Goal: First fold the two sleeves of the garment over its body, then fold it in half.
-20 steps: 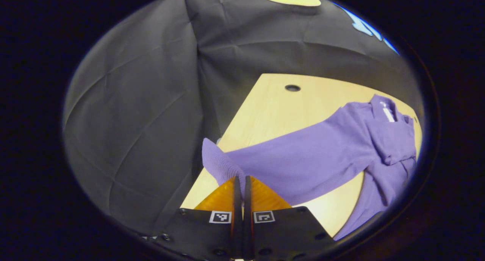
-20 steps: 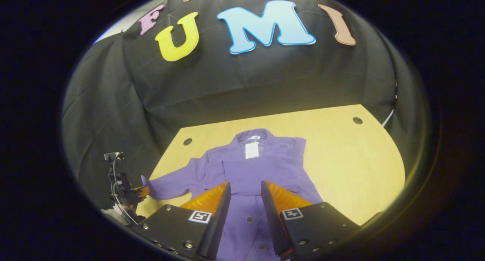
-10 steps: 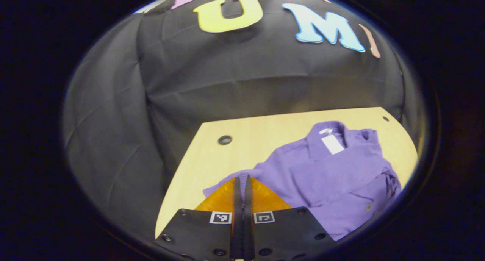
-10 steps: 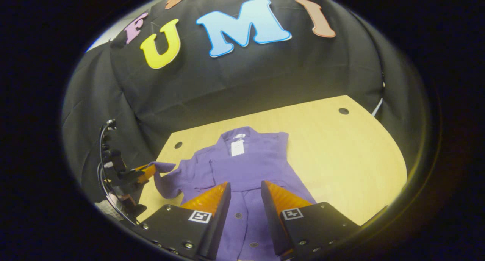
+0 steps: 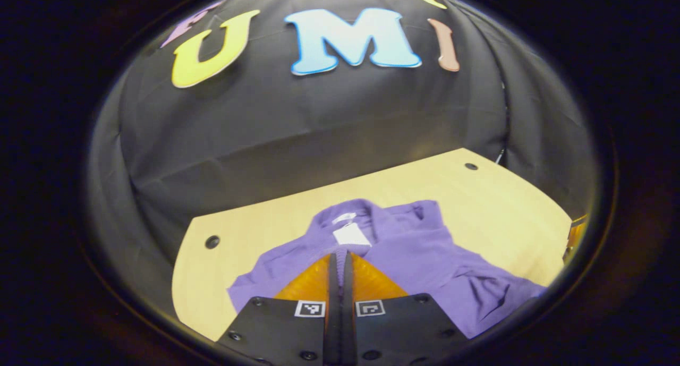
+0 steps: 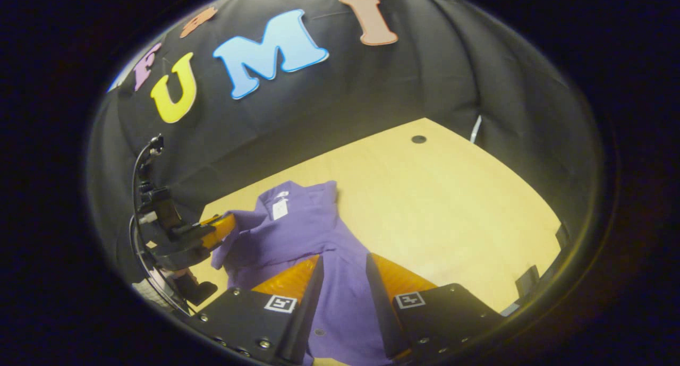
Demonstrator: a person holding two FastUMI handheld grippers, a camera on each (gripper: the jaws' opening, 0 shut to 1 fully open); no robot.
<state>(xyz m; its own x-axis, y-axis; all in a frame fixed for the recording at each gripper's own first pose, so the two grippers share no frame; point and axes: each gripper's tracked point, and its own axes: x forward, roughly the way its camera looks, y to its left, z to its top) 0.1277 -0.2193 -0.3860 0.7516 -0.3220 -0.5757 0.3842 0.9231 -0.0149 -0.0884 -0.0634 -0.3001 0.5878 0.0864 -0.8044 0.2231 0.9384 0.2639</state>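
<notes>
A purple button-up garment (image 5: 425,249) lies on the light wood table (image 5: 504,206), collar and white tag (image 5: 350,234) toward the far wall. My left gripper (image 5: 338,255) is shut on the cuff of its left sleeve and holds it over the body, just below the collar. In the right gripper view the garment (image 6: 313,233) lies left of centre, and the left gripper (image 6: 226,223) holds the purple sleeve cuff beside the collar. My right gripper (image 6: 342,265) stands open above the lower body, nothing between its fingers.
The table (image 6: 451,196) has bare wood to the right of the garment and a round hole (image 6: 418,139) near its far corner. Another hole (image 5: 212,242) sits at the far left. Black cloth walls close in behind and at the sides.
My left gripper has carried the sleeve from out at the table's left edge inward over the garment's body. The right gripper stayed open and swung, leaving the garment further left in its view.
</notes>
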